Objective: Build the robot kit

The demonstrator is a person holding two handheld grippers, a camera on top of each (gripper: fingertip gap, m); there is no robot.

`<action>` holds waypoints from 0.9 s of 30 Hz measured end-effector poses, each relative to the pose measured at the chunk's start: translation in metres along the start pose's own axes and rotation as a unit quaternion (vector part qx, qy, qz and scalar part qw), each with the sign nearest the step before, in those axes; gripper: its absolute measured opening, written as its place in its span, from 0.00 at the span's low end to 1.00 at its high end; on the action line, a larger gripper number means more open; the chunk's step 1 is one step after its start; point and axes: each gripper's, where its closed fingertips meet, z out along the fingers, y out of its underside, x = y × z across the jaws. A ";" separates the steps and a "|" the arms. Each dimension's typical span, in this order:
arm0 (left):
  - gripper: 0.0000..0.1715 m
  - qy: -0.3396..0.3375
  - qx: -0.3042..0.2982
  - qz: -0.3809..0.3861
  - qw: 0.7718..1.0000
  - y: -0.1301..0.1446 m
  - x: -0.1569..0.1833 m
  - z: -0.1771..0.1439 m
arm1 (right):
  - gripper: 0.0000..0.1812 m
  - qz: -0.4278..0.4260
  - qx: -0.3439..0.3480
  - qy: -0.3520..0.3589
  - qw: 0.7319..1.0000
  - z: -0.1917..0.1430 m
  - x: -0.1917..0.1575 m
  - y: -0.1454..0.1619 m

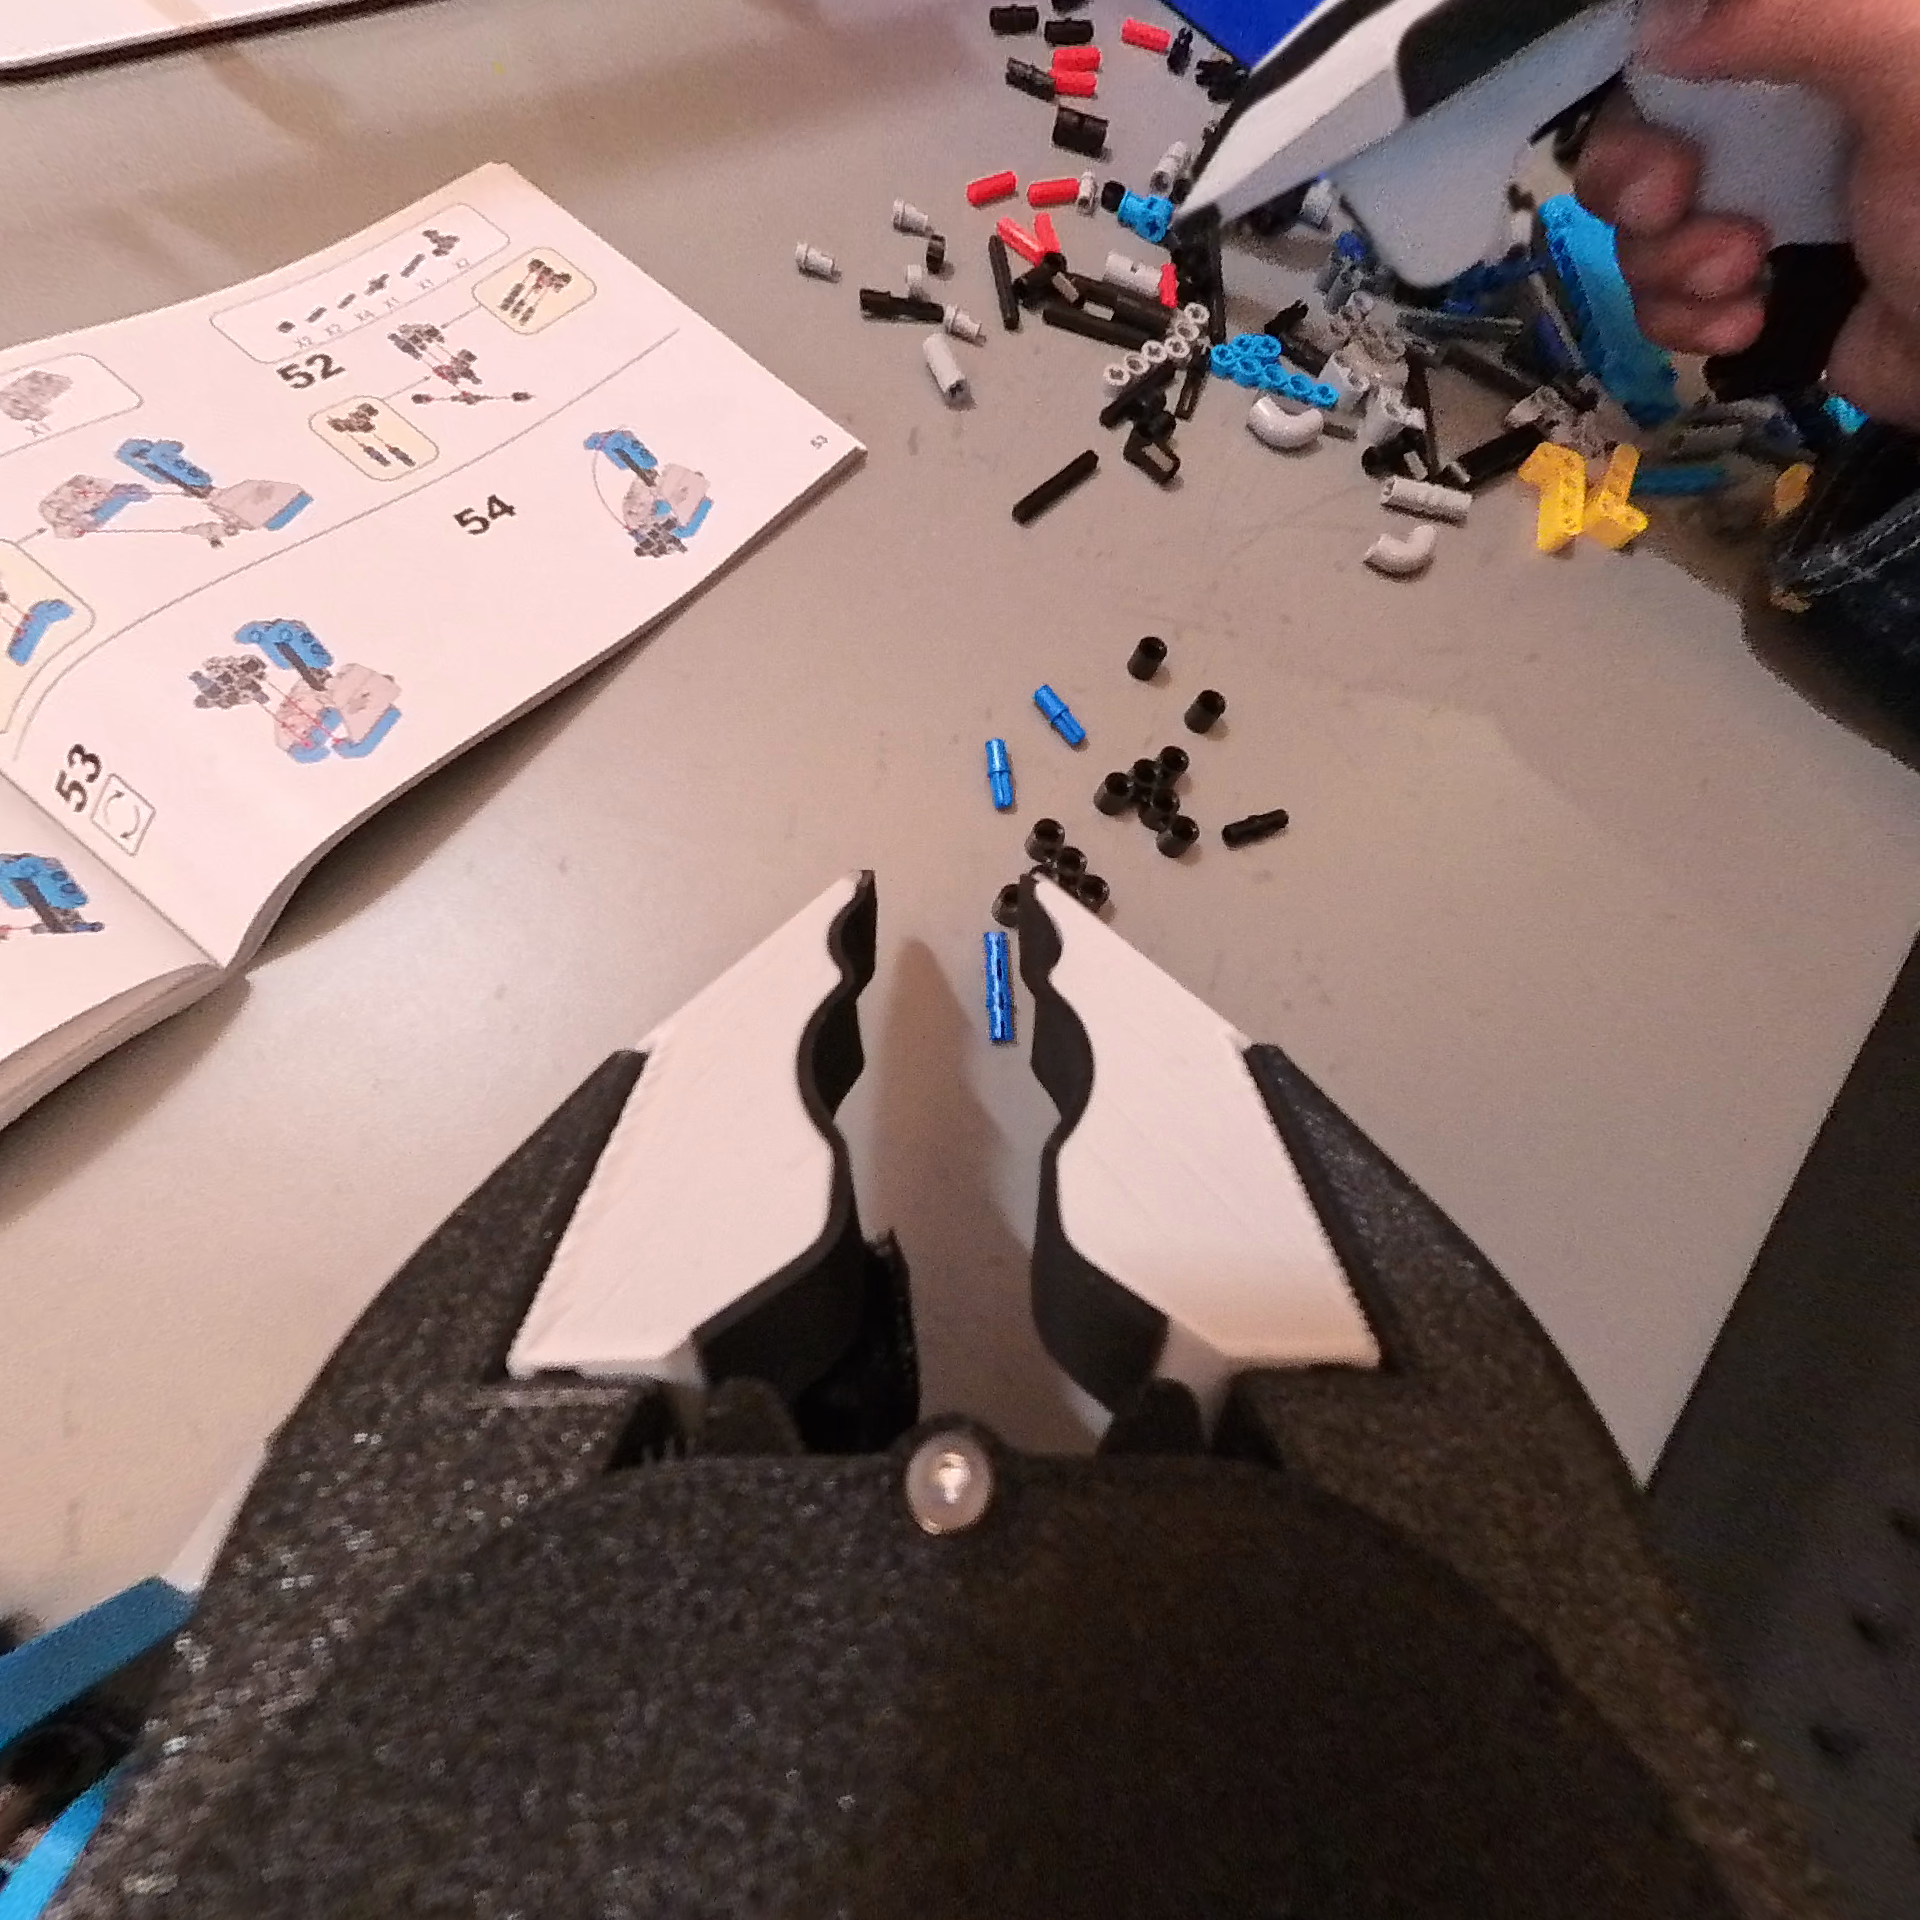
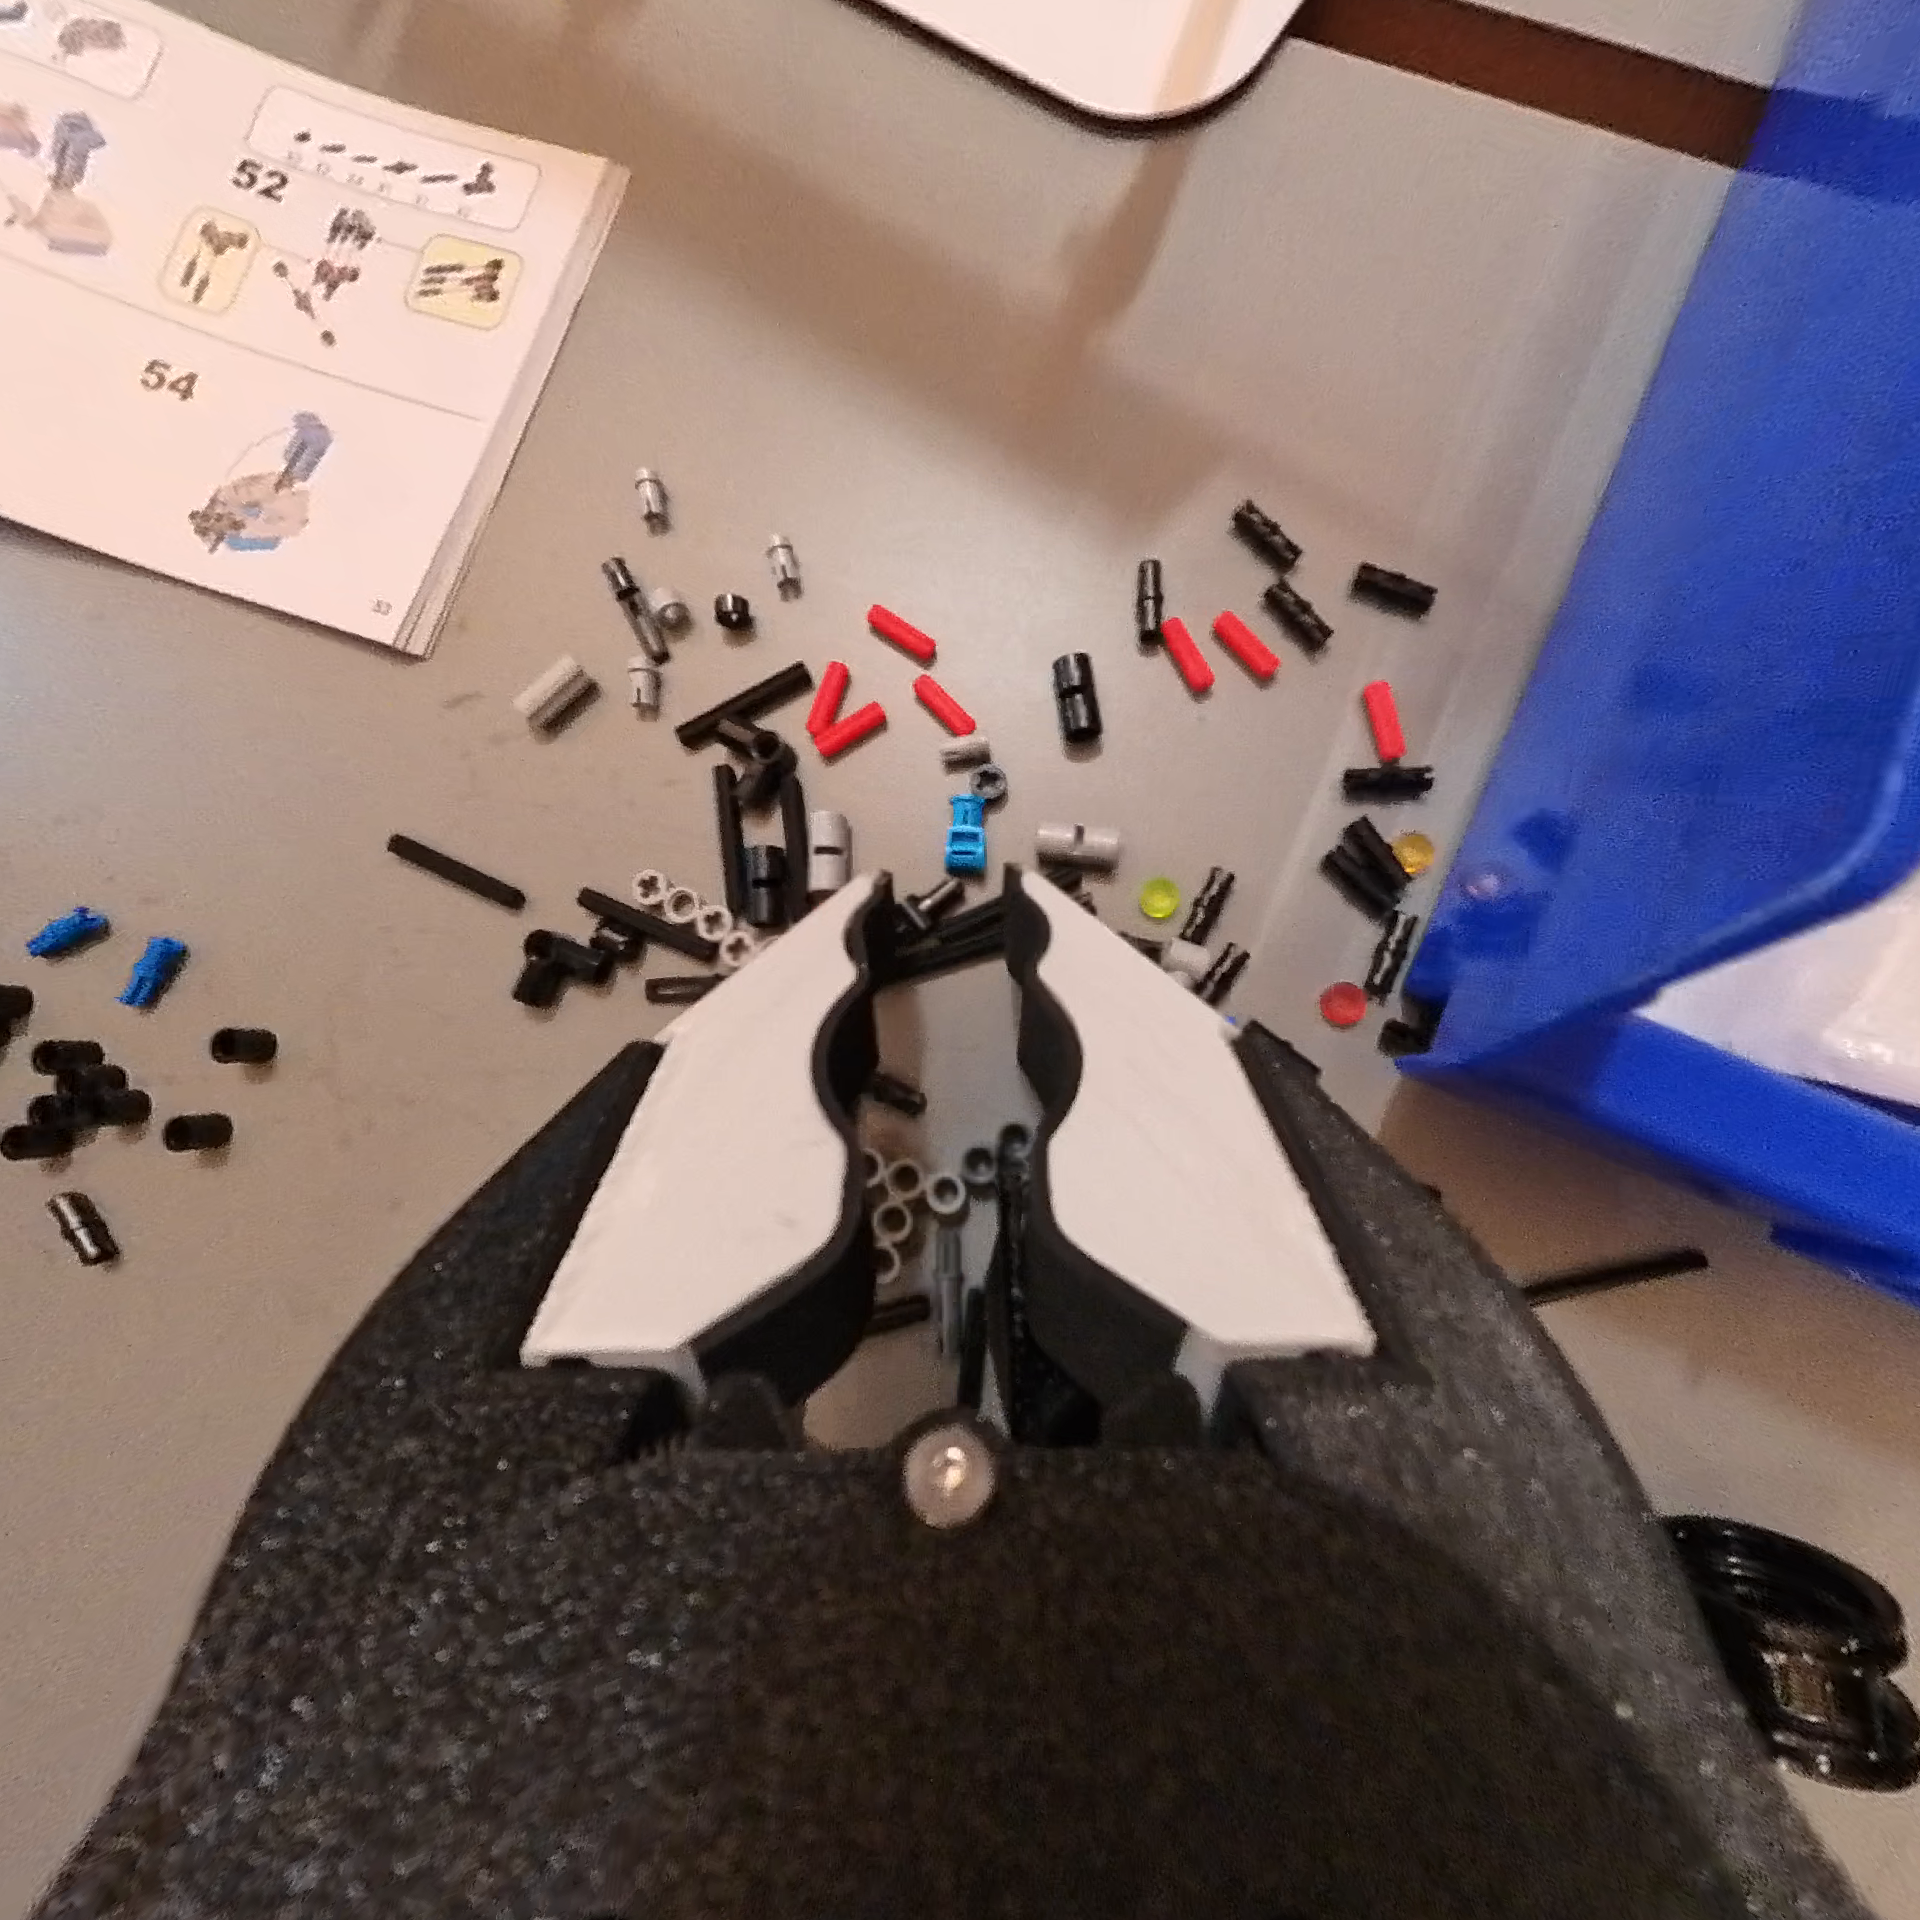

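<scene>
Grey bench (image 1: 1455, 935); blue pin (image 1: 998, 985); white fingers (image 1: 748, 1122), black-lined; red pins (image 2: 847, 727); blue bin (image 2: 1714, 623); yellow piece (image 1: 1579, 494).

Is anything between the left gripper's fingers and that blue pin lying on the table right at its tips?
Nothing visible does. The blue pin lies on bare table between the open fingers of the left gripper, close beside the right-hand one; small black bushes sit just beyond.

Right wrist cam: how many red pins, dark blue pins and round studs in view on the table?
Red pins: 7
Dark blue pins: 2
Round studs (one each of yellow-green, amber and red): 3
Total: 12
</scene>
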 end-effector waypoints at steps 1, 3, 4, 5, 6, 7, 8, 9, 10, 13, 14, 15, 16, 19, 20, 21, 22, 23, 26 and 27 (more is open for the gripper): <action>0.16 0.001 0.000 -0.001 1.000 0.000 0.000 0.000 | 0.10 -0.008 -0.004 0.006 1.000 0.001 -0.001 0.001; 0.16 0.003 0.001 -0.003 1.000 0.000 0.000 0.000 | 0.10 -0.009 -0.013 0.008 1.000 0.004 -0.001 0.004; 0.16 0.003 0.002 -0.003 1.000 0.000 0.000 0.000 | 0.10 -0.006 -0.014 0.005 1.000 0.004 -0.002 0.004; 0.16 0.003 0.002 -0.002 1.000 -0.001 0.000 -0.001 | 0.10 -0.003 -0.014 0.002 1.000 0.005 -0.002 0.004; 0.16 0.003 0.002 -0.002 1.000 -0.001 0.001 -0.001 | 0.10 -0.002 -0.015 -0.003 1.000 0.005 -0.003 0.005; 0.16 0.003 0.003 -0.002 1.000 -0.001 0.001 -0.001 | 0.09 -0.004 -0.016 0.000 1.000 0.005 -0.002 0.006; 0.16 0.002 0.003 -0.002 1.000 -0.001 0.000 -0.001 | 0.09 -0.006 -0.019 0.009 1.000 0.004 0.001 0.007; 0.16 0.001 0.004 -0.003 1.000 -0.001 0.000 -0.001 | 0.09 -0.007 -0.022 0.011 1.000 0.003 0.001 0.007; 0.16 0.001 0.004 -0.004 1.000 -0.001 0.000 -0.001 | 0.09 -0.010 -0.025 0.005 1.000 0.003 -0.001 0.009; 0.16 0.002 0.004 -0.003 1.000 -0.001 0.000 -0.001 | 0.09 -0.026 -0.028 0.015 0.999 0.003 -0.003 0.011; 0.16 0.001 0.004 -0.002 1.000 -0.001 0.000 -0.001 | 0.09 -0.030 -0.030 0.019 0.999 0.004 -0.003 0.011; 0.16 0.000 0.004 -0.001 1.000 -0.001 0.000 -0.001 | 0.09 -0.033 -0.031 0.020 0.999 0.004 -0.003 0.011; 0.16 0.000 0.004 -0.001 1.000 -0.001 0.000 -0.001 | 0.09 -0.032 -0.031 0.019 0.999 0.004 -0.004 0.010; 0.16 0.000 0.006 -0.003 1.000 -0.002 0.000 -0.002 | 0.09 -0.032 -0.023 0.014 0.999 0.001 -0.005 0.007; 0.16 0.000 0.006 -0.003 1.000 -0.002 0.000 -0.002 | 0.09 -0.033 -0.019 0.014 0.999 -0.002 -0.006 0.005; 0.16 0.000 0.005 -0.003 1.000 -0.002 0.000 -0.002 | 0.09 -0.035 -0.015 0.012 0.999 -0.006 -0.008 0.002; 0.16 0.000 0.004 -0.003 1.000 -0.001 0.000 -0.001 | 0.09 -0.040 -0.009 0.005 0.999 -0.011 -0.013 -0.002; 0.16 0.000 0.004 -0.002 1.000 -0.001 0.000 -0.001 | 0.09 -0.048 -0.003 -0.006 0.999 -0.016 -0.022 -0.006; 0.16 0.000 0.004 -0.002 1.000 -0.001 0.000 -0.001 | 0.09 -0.098 0.010 -0.095 0.991 -0.032 -0.079 -0.010; 0.16 0.000 0.004 -0.002 1.000 -0.001 0.000 -0.001 | 0.09 -0.122 0.001 -0.137 0.983 -0.036 -0.103 -0.002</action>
